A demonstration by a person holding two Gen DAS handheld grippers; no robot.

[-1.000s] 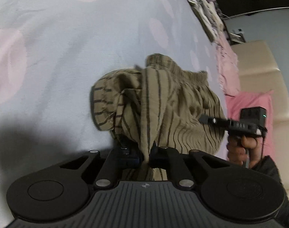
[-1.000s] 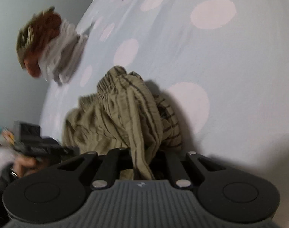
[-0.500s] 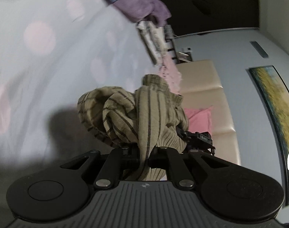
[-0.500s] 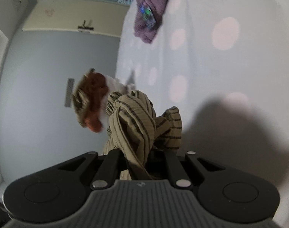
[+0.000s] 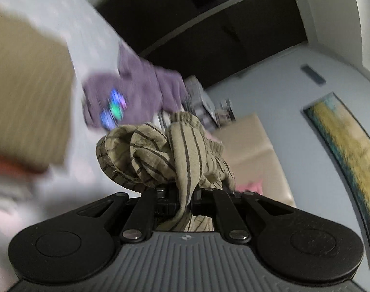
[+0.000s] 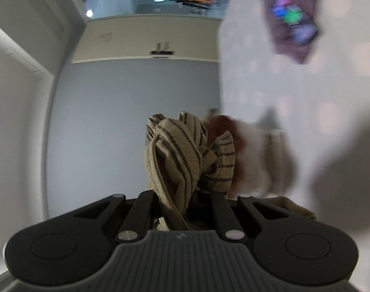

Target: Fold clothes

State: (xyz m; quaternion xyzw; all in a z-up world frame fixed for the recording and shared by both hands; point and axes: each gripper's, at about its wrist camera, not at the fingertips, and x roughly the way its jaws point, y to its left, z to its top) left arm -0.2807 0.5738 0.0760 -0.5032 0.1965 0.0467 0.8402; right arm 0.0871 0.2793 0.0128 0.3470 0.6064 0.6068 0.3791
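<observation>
Olive-tan cloth with dark stripes, the crumpled garment (image 5: 175, 155), hung bunched between my two grips, clear of the pale, pink-dotted bed (image 5: 92, 36), so I judged it could drop open for folding. My left gripper (image 5: 185, 199) had its fingers pinching one fold; my right gripper (image 6: 177, 202) pinched another, holding the piece level. A purple garment (image 6: 292, 17) lay on the bed beyond.

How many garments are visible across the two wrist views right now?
3, possibly more hidden: the striped tan garment pinched in both claws, a purple garment on the dotted bedsheet, and a blurred tan-and-red-brown garment at left.
</observation>
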